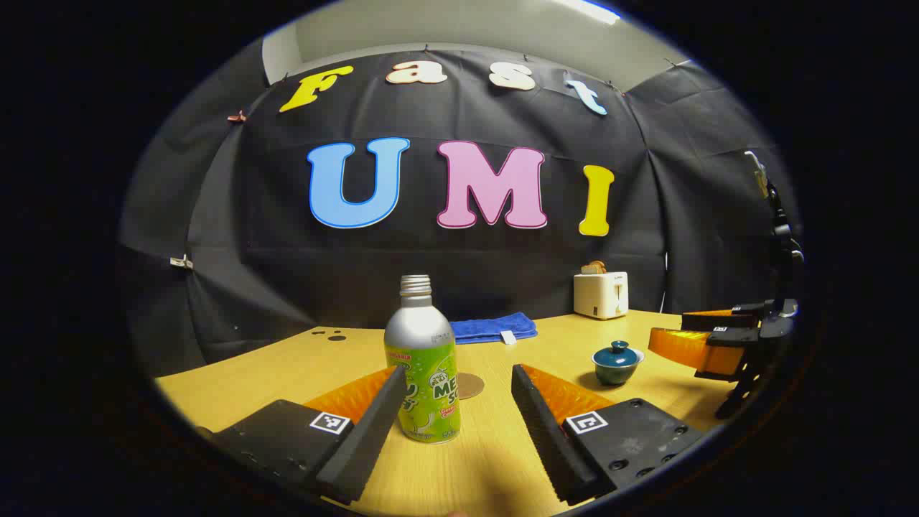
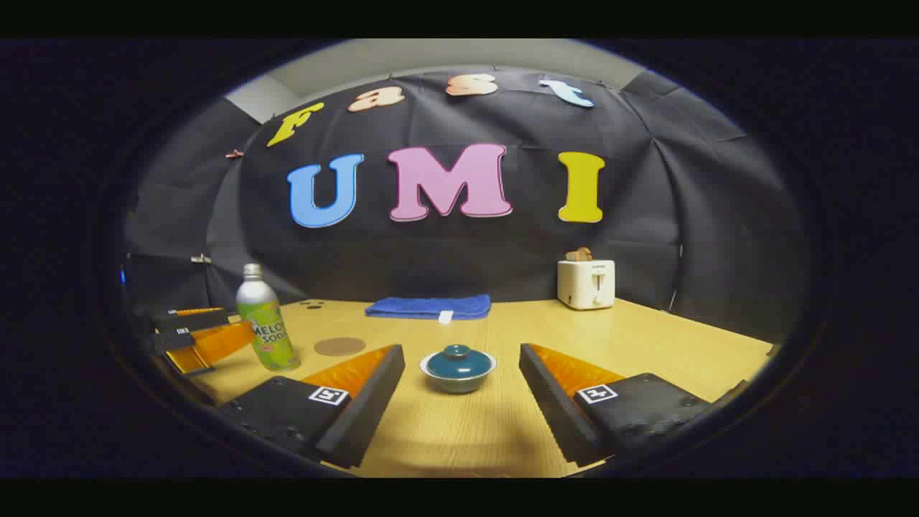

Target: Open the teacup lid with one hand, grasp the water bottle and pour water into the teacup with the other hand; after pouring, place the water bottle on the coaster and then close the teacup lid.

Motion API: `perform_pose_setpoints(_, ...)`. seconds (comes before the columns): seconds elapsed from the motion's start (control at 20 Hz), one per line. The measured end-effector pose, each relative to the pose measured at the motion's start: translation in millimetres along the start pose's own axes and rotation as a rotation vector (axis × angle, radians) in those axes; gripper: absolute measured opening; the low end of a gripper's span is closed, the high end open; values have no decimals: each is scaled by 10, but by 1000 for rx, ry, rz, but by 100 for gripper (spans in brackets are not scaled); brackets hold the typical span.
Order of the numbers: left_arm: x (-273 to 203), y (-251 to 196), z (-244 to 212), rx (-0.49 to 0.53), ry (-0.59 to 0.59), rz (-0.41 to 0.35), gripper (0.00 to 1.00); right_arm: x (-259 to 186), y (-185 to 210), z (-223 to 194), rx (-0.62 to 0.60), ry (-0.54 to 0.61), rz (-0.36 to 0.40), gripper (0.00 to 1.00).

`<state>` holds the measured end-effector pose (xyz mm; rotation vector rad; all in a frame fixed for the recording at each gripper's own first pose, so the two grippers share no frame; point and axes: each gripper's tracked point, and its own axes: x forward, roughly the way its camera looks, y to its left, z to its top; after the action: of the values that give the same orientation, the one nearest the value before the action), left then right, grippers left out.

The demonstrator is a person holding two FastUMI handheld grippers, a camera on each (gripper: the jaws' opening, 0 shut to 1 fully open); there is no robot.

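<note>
A silver bottle with a green label (image 1: 423, 362) stands upright on the wooden table, uncapped. My left gripper (image 1: 456, 391) is open around it, its fingers apart from the bottle's sides. Just behind the bottle lies a round brown coaster (image 1: 470, 385). A teal teacup with its lid on (image 2: 458, 368) sits ahead of my open right gripper (image 2: 459, 373), roughly level with its fingertips and touching neither. In the right gripper view the bottle (image 2: 266, 327) and coaster (image 2: 339, 346) are at the left, with the left gripper (image 2: 204, 337) beside the bottle. The teacup (image 1: 617, 361) and right gripper (image 1: 707, 337) appear at the right in the left gripper view.
A folded blue cloth (image 2: 429, 306) lies at the table's back edge. A white toaster with bread in it (image 2: 586, 283) stands at the back right. The wooden table (image 2: 646, 337) stretches out to the right of the teacup.
</note>
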<state>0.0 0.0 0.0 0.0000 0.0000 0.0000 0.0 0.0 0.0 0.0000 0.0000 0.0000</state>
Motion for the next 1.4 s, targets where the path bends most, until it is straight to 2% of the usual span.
perform_pose_setpoints(0.1, 54, 16, -95, 0, 43, 14, 94, 14, -48, 2, -17, 1, -22, 99)
perform_pose_setpoints(0.4, 26, 92, -49, 2, 25, 66, 94, 36, -56, -7, -17, -4, -32, 99)
perform_pose_setpoints(0.7, 60, 106, -97, 3, 45, 79, 94, 51, -48, -23, -18, -5, -32, 99)
perform_pose_setpoints(1.0, 63, 107, -99, 0, 43, 88, 94, 114, -4, -31, -17, -4, -4, 99)
perform_pose_setpoints(1.15, 56, 102, -89, -1, 42, 88, 94, 217, 107, -34, -24, -4, 53, 99)
perform_pose_setpoints(1.4, 64, 94, -97, -2, 43, 82, 94, 543, 104, -73, -121, 40, 66, 98)
